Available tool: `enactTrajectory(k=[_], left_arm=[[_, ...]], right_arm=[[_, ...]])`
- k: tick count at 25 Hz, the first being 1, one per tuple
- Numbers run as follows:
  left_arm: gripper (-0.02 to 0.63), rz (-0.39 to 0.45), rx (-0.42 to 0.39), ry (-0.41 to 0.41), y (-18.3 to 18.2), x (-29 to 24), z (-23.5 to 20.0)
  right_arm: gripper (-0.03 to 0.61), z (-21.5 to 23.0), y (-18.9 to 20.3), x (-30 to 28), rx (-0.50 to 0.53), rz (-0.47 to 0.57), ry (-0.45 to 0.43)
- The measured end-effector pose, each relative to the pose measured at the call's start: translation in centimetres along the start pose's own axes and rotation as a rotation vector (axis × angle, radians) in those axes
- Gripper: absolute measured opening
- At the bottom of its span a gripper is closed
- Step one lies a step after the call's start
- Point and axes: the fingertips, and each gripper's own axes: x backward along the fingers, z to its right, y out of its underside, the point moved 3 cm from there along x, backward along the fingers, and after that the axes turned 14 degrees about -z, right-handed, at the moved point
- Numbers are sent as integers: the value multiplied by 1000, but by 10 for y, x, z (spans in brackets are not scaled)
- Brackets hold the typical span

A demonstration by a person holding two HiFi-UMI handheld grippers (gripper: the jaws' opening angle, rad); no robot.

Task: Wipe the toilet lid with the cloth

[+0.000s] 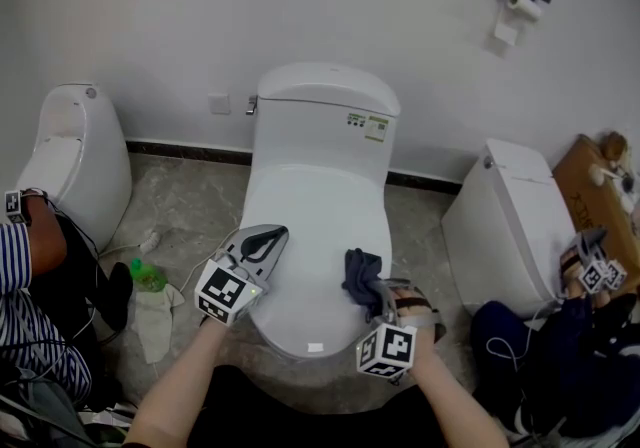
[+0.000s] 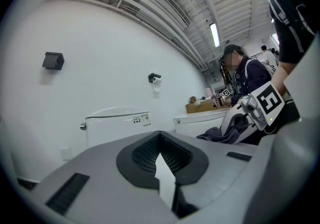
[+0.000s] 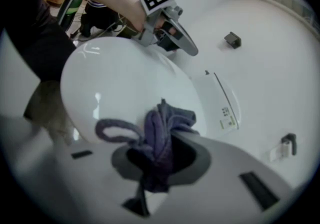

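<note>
At toilet lid right edge: right gripper pinches cloth.
Lid's left edge: left gripper pressed together, empty.
Cloth: likely soft, limp; grip the bunch.

3 toilets, 2 grippers, 1 cloth, 1 grn bottle

Toilet lid was bare at centre, between your grippers: free passage. Tank closed off far end. Your left gripper occupied left rim; cloth, clamped in right gripper, right rim.
</note>
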Motion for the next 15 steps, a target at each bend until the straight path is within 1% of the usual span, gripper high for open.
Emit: enactTrajectory(k=[5,11,15], left_arm=[[15,0,-8,0,-3,-2,1],[15,-10,-1,3,-3,-7,8],[15,-2,-9,10,-9,-10,10]], right_arm=[[81,-14,3,14,9,-2,21],[81,-30,10,31,16,2,0],[81,-31,12,34,17,3,6]])
